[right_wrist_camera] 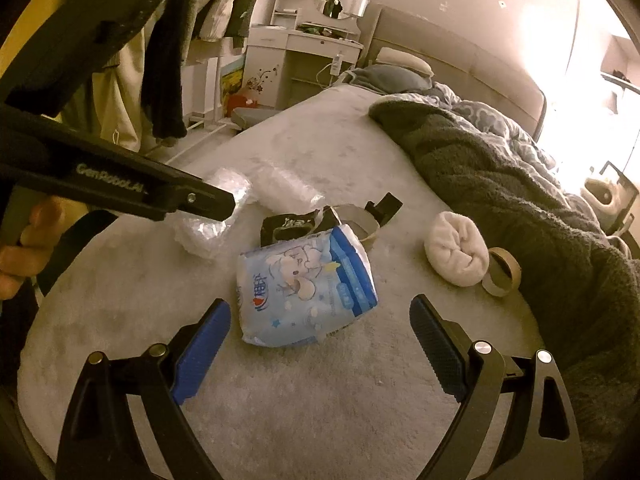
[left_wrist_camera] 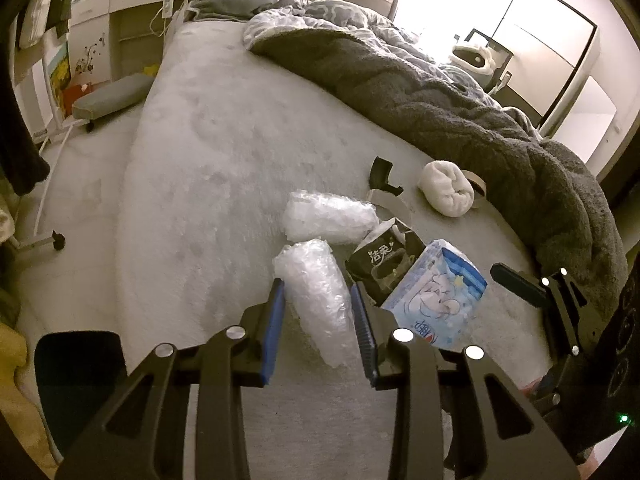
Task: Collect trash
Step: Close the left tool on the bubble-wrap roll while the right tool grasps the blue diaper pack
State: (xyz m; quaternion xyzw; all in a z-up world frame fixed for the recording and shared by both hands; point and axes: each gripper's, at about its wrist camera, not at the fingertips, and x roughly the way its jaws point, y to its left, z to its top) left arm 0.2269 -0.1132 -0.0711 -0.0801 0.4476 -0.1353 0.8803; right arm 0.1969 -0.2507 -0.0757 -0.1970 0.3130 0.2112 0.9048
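Nearest in the left wrist view, the left gripper (left_wrist_camera: 318, 320) is clenched on a bubble-wrap roll (left_wrist_camera: 316, 300), its blue pads pressing both sides while the roll lies on the bed (left_wrist_camera: 200, 160). The right gripper (right_wrist_camera: 320, 344) hangs released, jaws wide, nothing between them, just short of the blue tissue pack (right_wrist_camera: 308, 288). Beyond lie a black tissue pack (left_wrist_camera: 384, 260), a second bubble-wrap roll (left_wrist_camera: 328, 216), a paper strip (left_wrist_camera: 390, 200) with a black scrap (left_wrist_camera: 380, 174), a tape core (right_wrist_camera: 502, 270) and a rolled white towel (left_wrist_camera: 446, 192), beside the blanket (left_wrist_camera: 460, 112). Collection looks barely begun: one piece gripped, none visibly binned, the rest untouched.
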